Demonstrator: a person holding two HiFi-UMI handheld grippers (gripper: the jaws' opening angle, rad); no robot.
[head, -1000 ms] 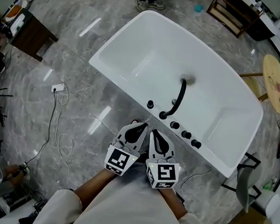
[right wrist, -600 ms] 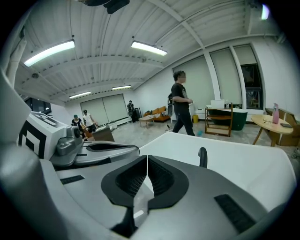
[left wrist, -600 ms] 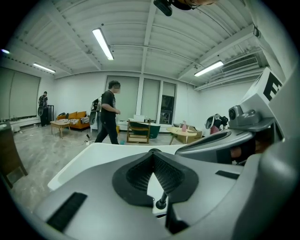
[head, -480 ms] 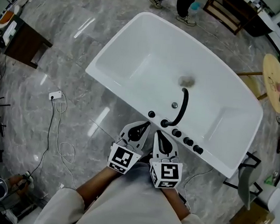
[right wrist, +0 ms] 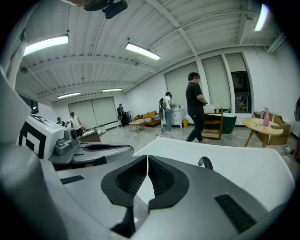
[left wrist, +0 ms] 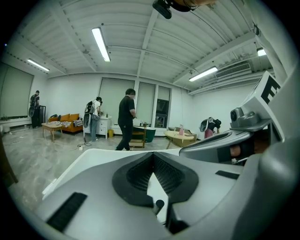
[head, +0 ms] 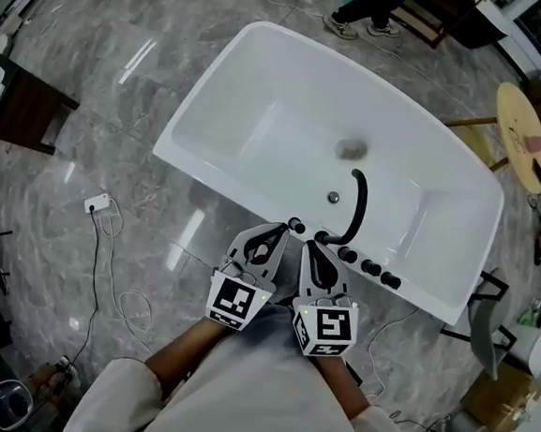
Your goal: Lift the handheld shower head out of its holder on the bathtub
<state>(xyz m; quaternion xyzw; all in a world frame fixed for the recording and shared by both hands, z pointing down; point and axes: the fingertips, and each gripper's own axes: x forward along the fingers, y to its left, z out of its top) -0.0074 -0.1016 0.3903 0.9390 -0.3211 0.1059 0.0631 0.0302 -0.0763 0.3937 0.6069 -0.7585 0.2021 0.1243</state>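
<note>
Nearest to us, our 2 forearms (head: 183, 355) are reaching out side by side, each carrying a gripper whose marker cube (head: 235, 301) is facing up at the head camera. We are holding the left gripper (head: 277, 232) and the right gripper (head: 309, 248) close together, just apart. Both are aiming slightly downward at the near rim of the bathtub (head: 220, 172). Both pairs of jaws are sitting together with nothing between the pads, and each gripper view is showing only white tub through the notch below the tips. We judge that we are carrying them closed simply because no grasp has begun yet.

Just beyond the tips, a row of black fittings is standing on the rim. There is 1 lone stub (head: 296, 225) just ahead of the left gripper, then a curved black spout (head: 354, 204) arching over the basin, then 3 knobs (head: 370, 266) trailing off to the right. The handheld shower head is sitting somewhere in this row, not yet lifted. We are taking the lone stub for it, since the left gripper view is framing it right under the closed jaws, but we cannot tell for sure. Whichever gripper is going to take it will need to open first.

Farther on, the drain (head: 351, 150) is lying in the basin. Past the far rim, a person's feet (head: 362, 26) are standing on the marble floor (head: 102, 102), well apart from our work.
</note>
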